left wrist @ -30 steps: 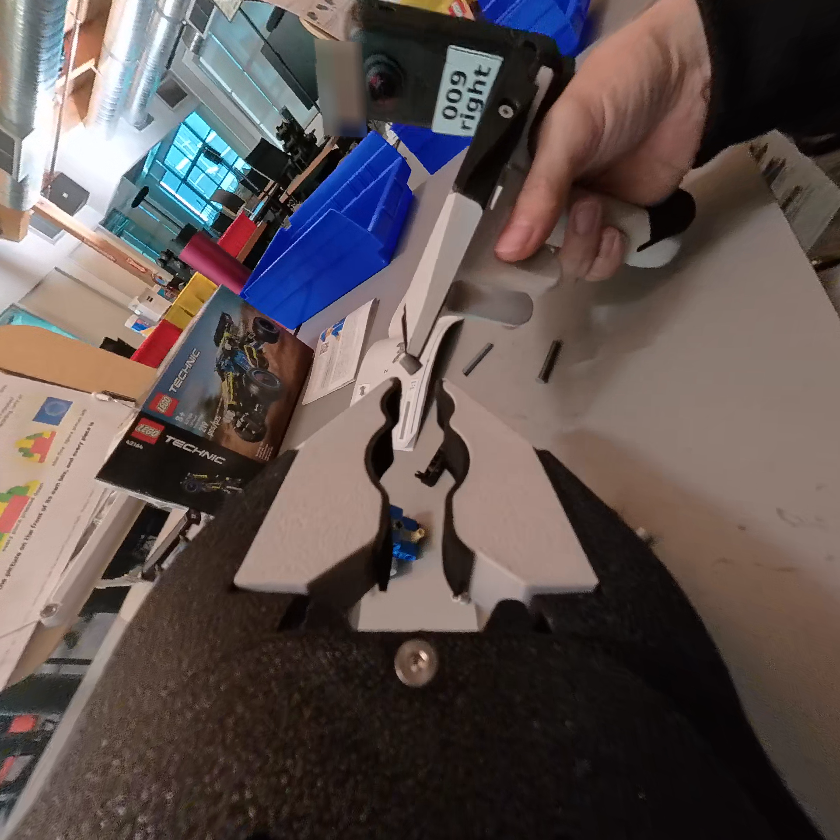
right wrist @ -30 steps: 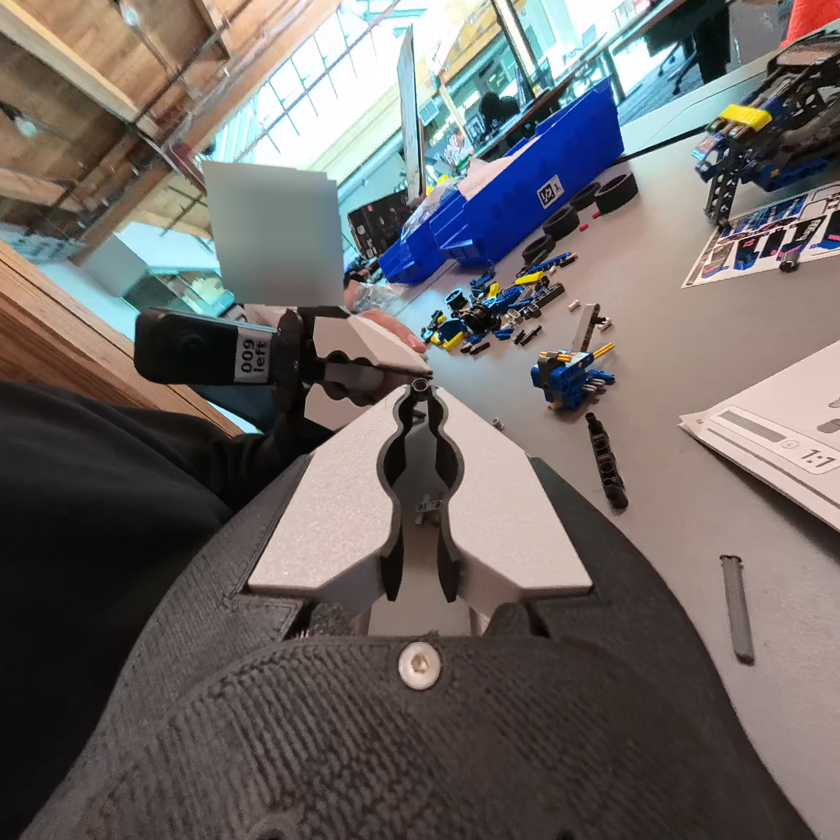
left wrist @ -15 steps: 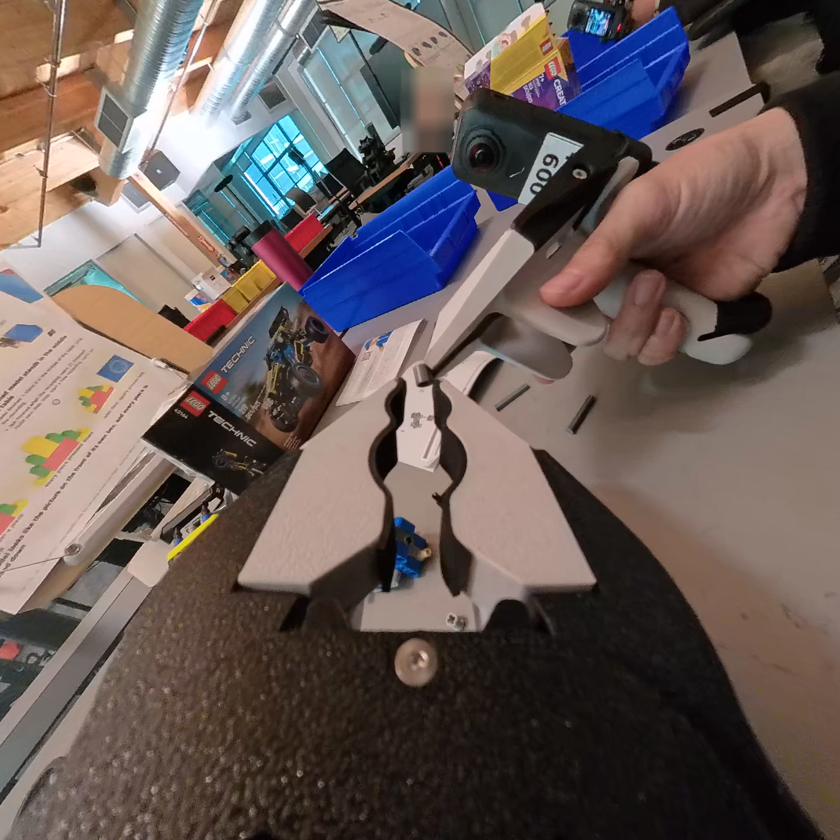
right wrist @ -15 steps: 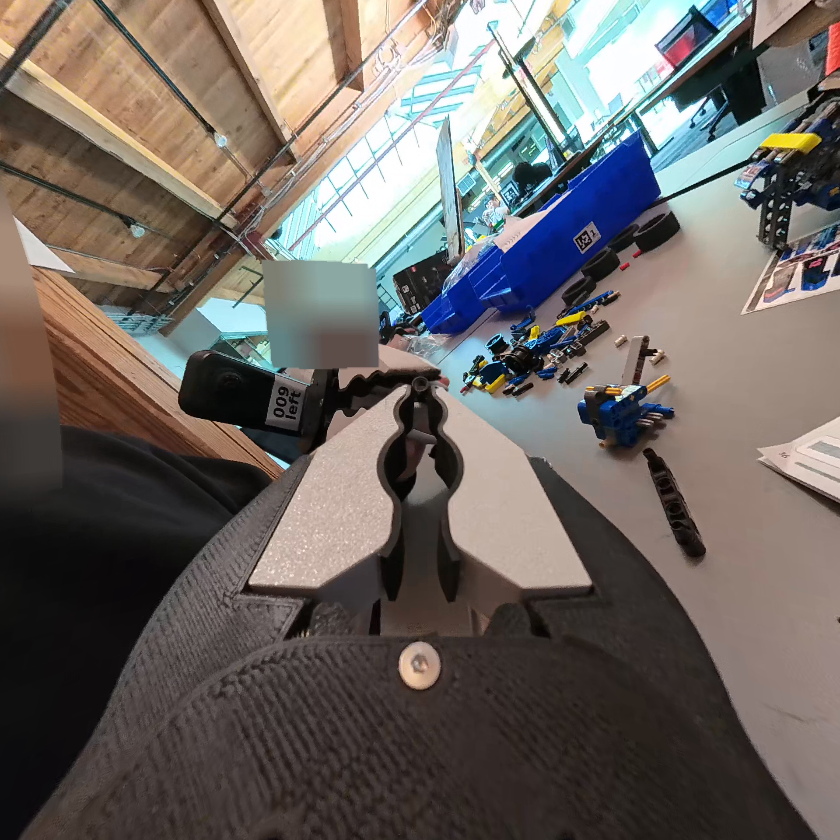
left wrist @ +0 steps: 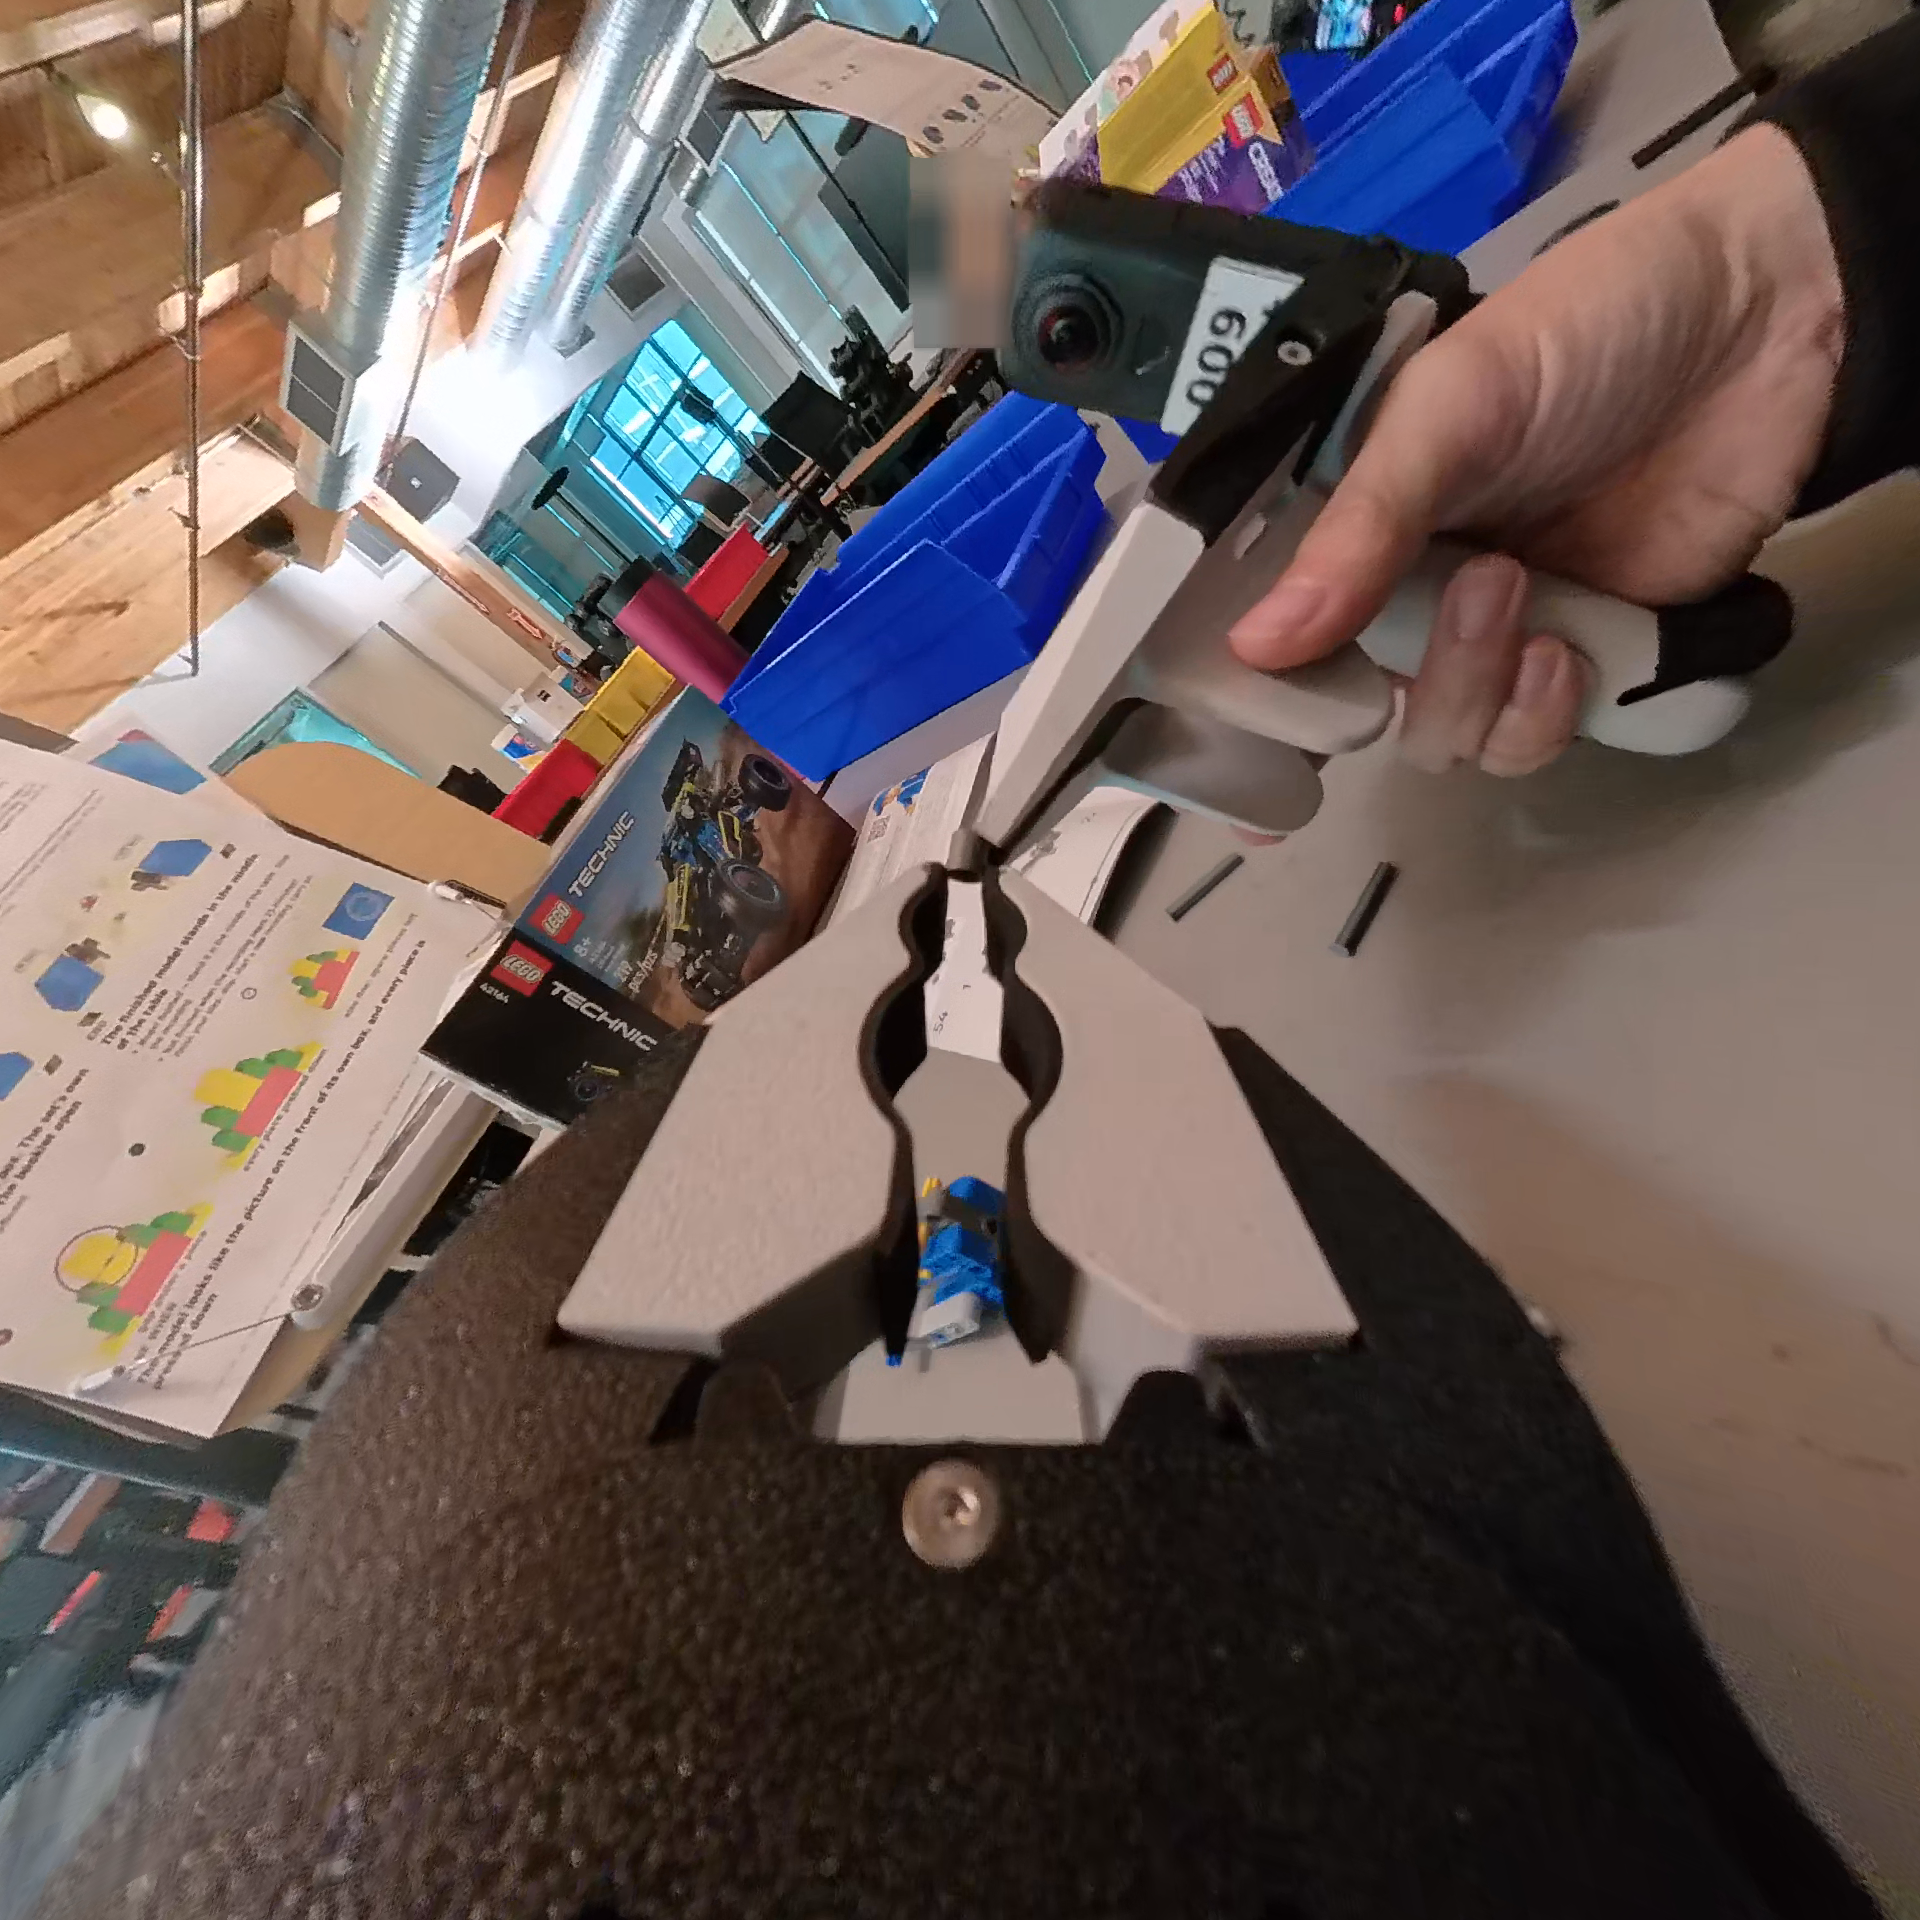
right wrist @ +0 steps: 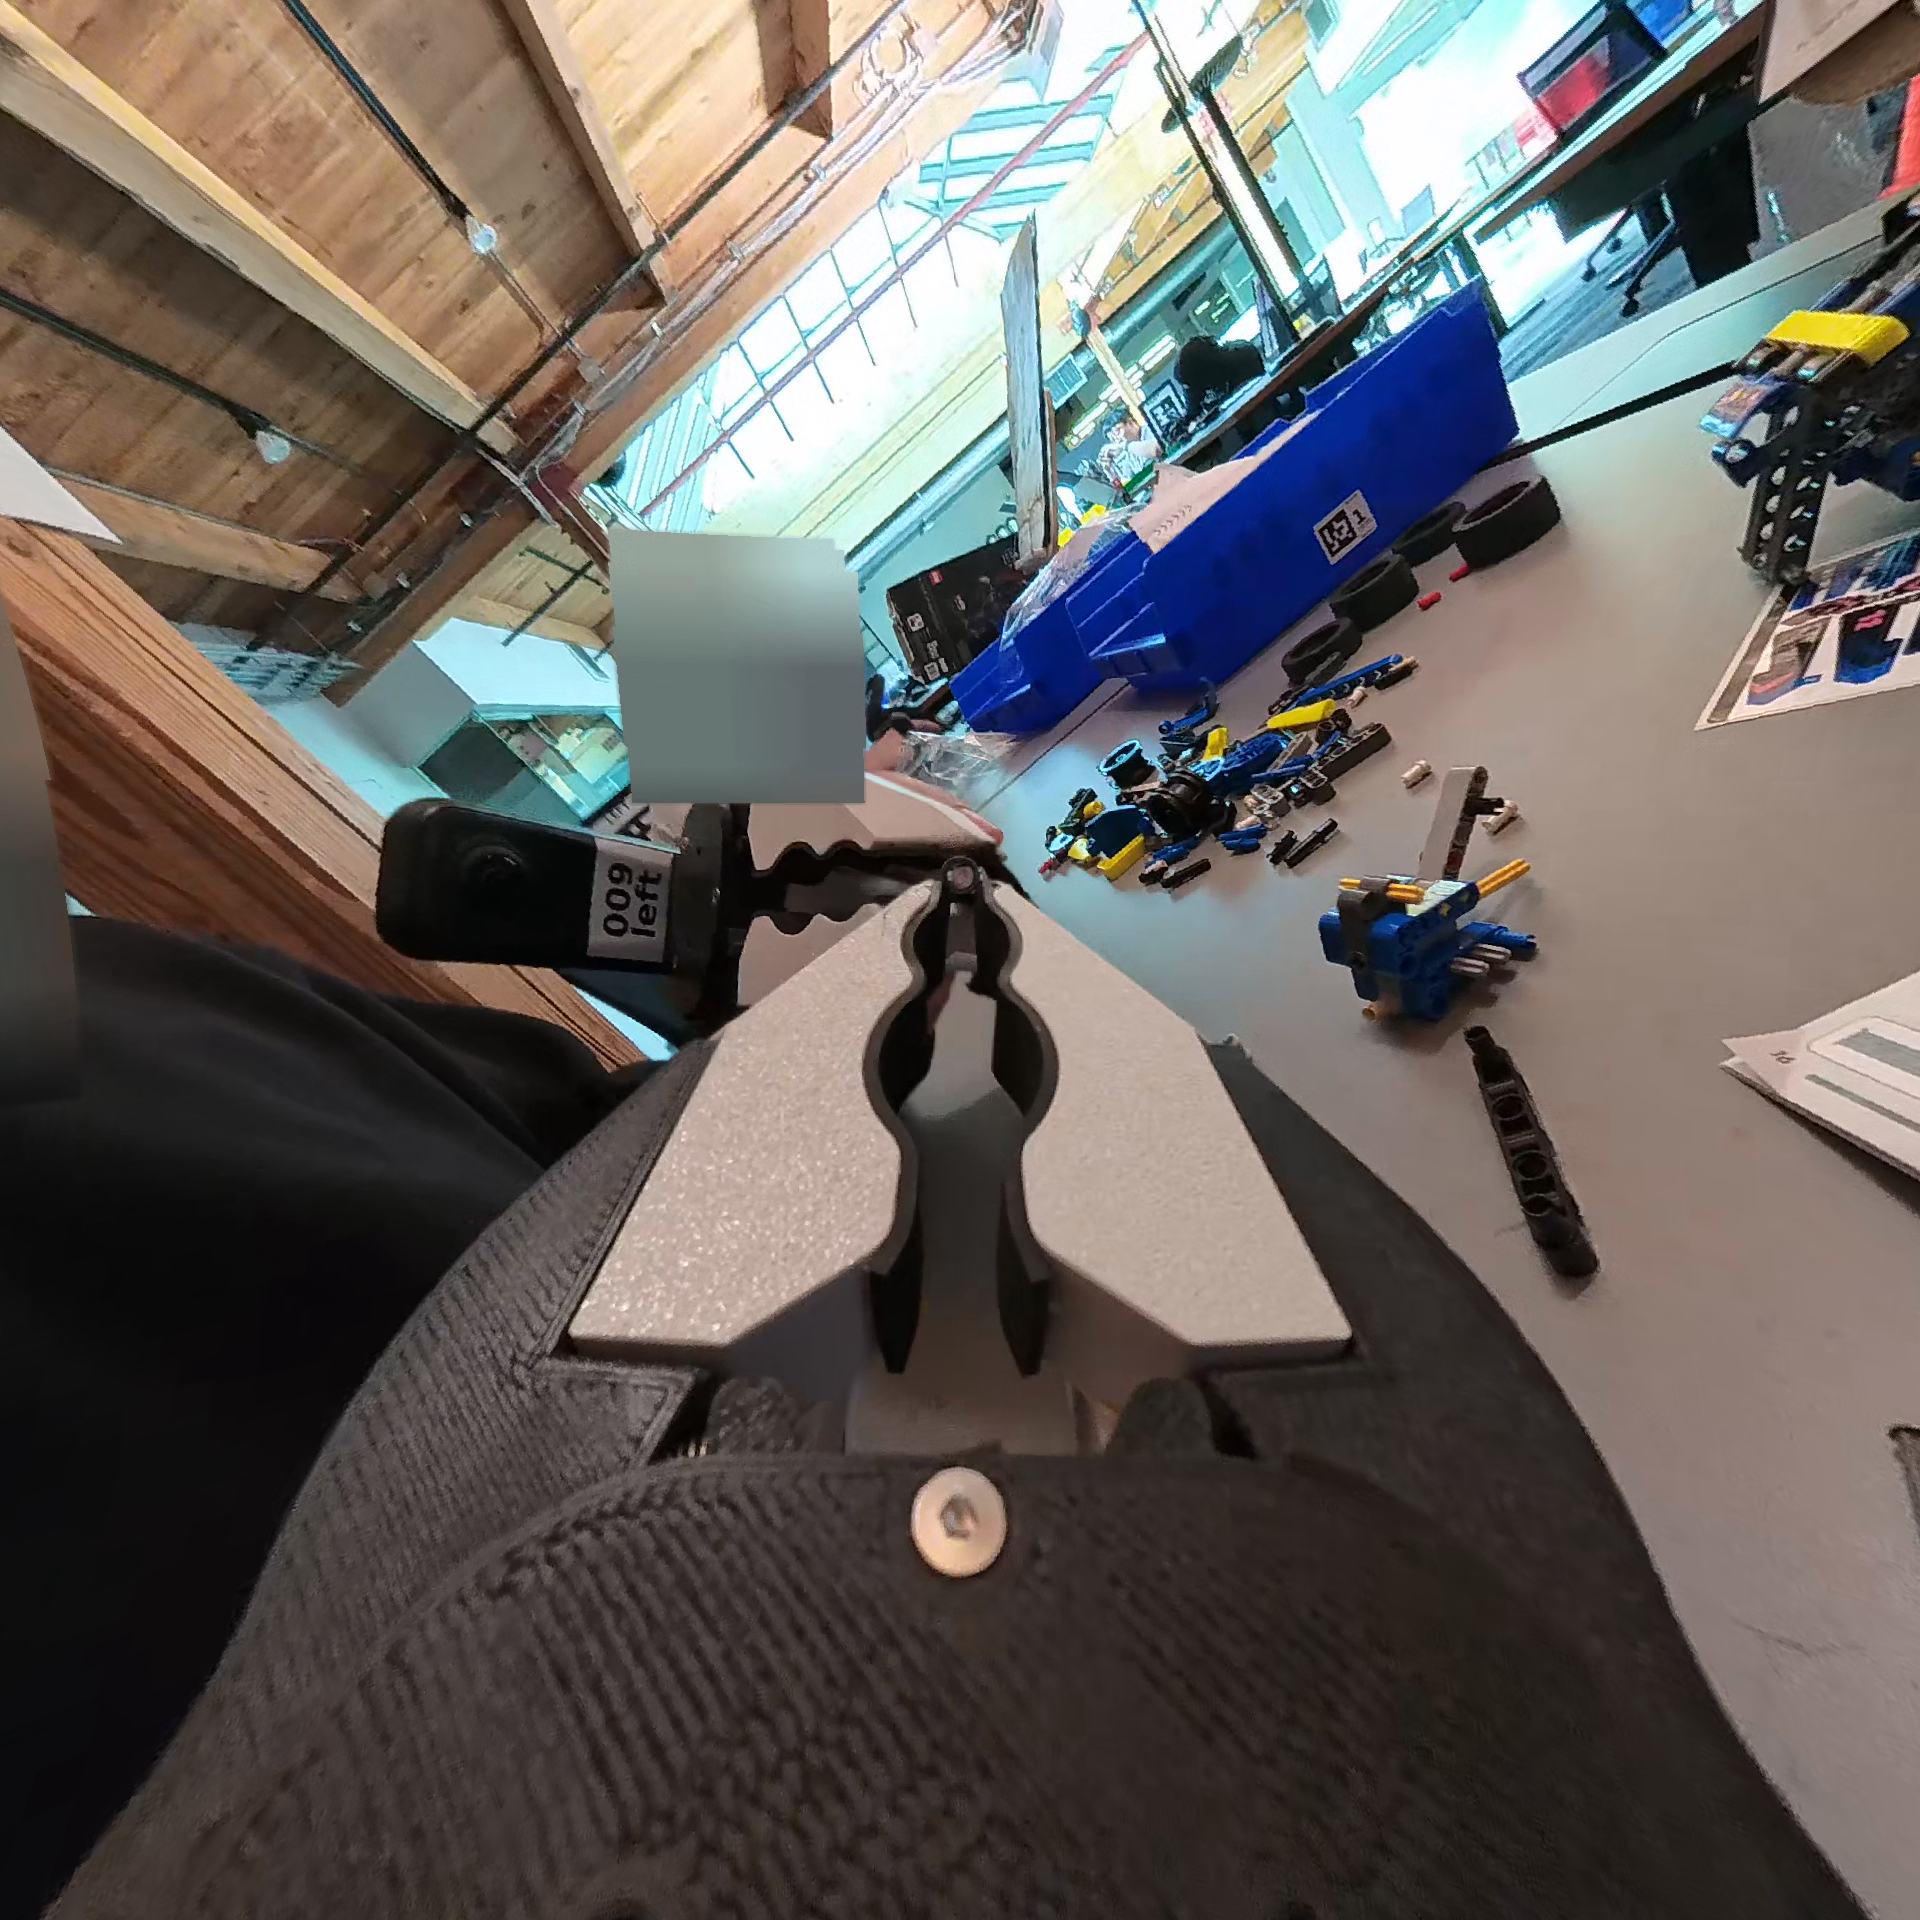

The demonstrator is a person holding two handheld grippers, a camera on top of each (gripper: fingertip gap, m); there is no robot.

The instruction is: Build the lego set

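Observation:
My right gripper (right wrist: 961, 883) is shut on a small dark pin (right wrist: 960, 878) at its tips. My left gripper (left wrist: 964, 878) has its tips narrowed onto the same pin (left wrist: 961, 854), tip to tip with the right gripper (left wrist: 979, 844), which a hand (left wrist: 1558, 468) holds. In the right wrist view the left gripper (right wrist: 925, 878) comes in from the left, jaws nearly together. A small blue Lego piece (left wrist: 961, 1257) shows in the gap near the left fingers' base; I cannot tell whether it is held. A blue sub-assembly (right wrist: 1423, 945) lies on the grey table (right wrist: 1714, 1351).
A pile of loose parts (right wrist: 1216, 790), a black beam (right wrist: 1527, 1153), tyres (right wrist: 1507, 520), blue bins (right wrist: 1247, 582) and a partly built car (right wrist: 1829, 416) are on the table. The set's box (left wrist: 665, 904), two dark axles (left wrist: 1361, 904) and instruction pages (right wrist: 1849, 1081) lie nearby. Both grippers' tips are close together, under 4 cm apart. The small blue Lego piece (left wrist: 961, 1257) is about equally far from each gripper, around 12 centimeters.
Both grippers tilted up and drew together. The left jaws narrowed from open to shut around the pin that the right gripper holds.

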